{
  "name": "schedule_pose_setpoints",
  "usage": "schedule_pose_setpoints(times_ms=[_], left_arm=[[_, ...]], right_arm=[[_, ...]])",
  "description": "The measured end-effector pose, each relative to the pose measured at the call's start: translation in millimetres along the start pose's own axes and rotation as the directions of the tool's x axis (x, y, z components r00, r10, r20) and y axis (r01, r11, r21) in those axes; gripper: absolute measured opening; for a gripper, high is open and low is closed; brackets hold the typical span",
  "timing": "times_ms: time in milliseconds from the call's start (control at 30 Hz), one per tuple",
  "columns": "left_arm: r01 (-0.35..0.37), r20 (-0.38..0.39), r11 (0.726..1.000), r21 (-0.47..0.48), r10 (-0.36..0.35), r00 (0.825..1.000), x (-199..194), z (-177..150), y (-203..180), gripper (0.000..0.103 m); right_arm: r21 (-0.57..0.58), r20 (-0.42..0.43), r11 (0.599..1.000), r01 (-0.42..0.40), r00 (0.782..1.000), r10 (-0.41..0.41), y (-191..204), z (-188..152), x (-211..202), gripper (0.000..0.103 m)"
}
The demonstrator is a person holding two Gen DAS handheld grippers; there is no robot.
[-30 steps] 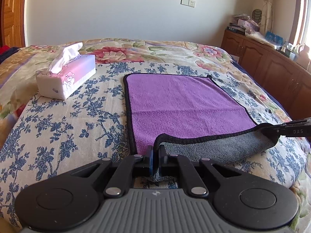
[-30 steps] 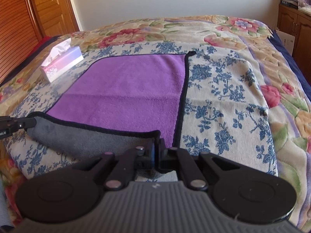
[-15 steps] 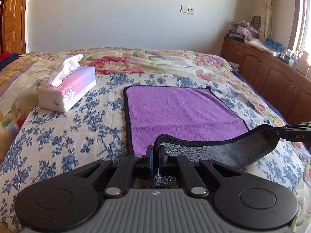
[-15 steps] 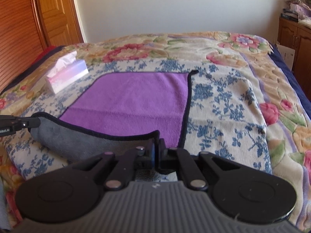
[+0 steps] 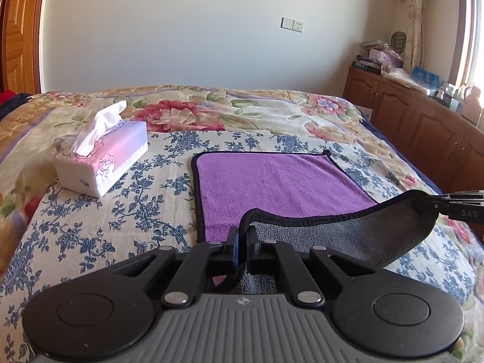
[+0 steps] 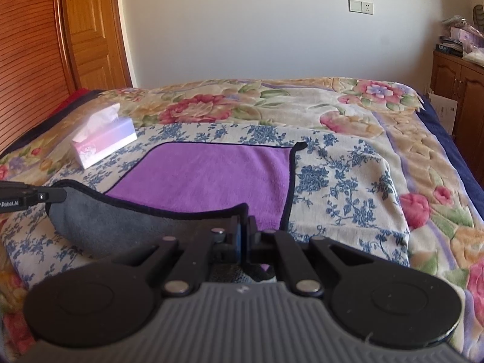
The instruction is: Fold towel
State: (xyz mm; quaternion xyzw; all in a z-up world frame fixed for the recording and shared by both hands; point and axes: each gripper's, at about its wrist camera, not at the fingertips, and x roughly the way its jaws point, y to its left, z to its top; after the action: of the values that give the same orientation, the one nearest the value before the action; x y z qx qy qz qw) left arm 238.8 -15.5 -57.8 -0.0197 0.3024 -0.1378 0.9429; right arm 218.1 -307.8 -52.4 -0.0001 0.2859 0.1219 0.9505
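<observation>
Left gripper (image 5: 241, 243) and right gripper (image 6: 243, 233) each pinch a near corner of the purple, grey-backed microfibre towel (image 5: 281, 181), jaws closed; pink-white tissue box (image 5: 104, 158) at 10 o'clock, well apart.

A home bedroom: quilted bed (image 5: 272, 112) (floral), probably wooden cabinets (image 5: 423, 127).

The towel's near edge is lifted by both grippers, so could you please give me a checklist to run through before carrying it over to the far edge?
1. Left gripper shut on the towel corner: ok.
2. Right gripper shut on the other near corner: ok.
3. Lifted edge clear of the bedspread, grey underside showing between the grippers: ok.
4. Far half of the towel lying flat, purple side up: ok.
5. Tissue box apart from the towel, off to its left: ok.
6. Far corners staying put once the fold travels: cannot tell.
</observation>
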Motion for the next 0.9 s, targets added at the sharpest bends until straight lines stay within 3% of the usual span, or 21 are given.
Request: schedule_pose_setpoints(times_ms=[900], left_arm=[[-0.011, 0.012, 0.999, 0.034, 0.011, 1.000, 25.5, 21.4, -0.1, 0.005]], right_arm=[[-0.103, 0.033, 0.994, 0.033, 0.999, -0.030, -2.3, 13.9, 27.4, 0.004]])
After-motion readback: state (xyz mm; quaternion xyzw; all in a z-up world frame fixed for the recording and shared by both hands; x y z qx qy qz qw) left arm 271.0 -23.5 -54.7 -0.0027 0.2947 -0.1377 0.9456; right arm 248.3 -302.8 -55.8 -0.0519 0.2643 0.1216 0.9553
